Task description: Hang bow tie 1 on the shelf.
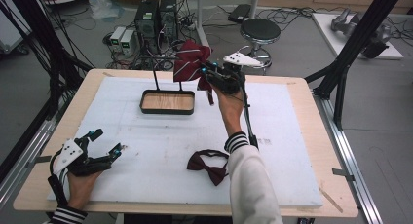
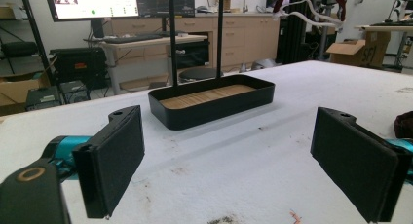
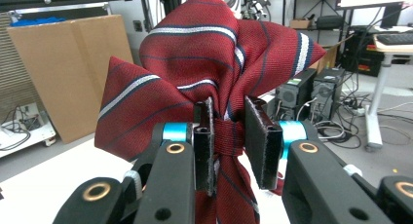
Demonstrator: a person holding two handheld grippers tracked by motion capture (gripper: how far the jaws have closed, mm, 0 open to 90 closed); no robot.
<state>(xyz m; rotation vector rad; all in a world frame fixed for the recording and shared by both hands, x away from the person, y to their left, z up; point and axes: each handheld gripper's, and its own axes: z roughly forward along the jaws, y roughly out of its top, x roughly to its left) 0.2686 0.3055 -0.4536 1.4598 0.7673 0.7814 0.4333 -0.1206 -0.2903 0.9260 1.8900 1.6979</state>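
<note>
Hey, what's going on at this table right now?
A person works with a gripper in each hand. The right gripper is shut on the knot of a striped red bow tie, held up above and just behind the black tray. The left gripper rests open near the table's front edge. A second, dark bow tie lies on the table.

The striped bow tie point(image 3: 209, 68) hangs below the right gripper view's bottom edge, its knot partly hidden between the jaws.

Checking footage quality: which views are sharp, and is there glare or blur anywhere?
High view: soft, low detail, even light, no glare on the white mat. Left gripper view: pads slightly soft, black tray sharp. Right gripper view: striped bow tie crisp, background milder.
</note>
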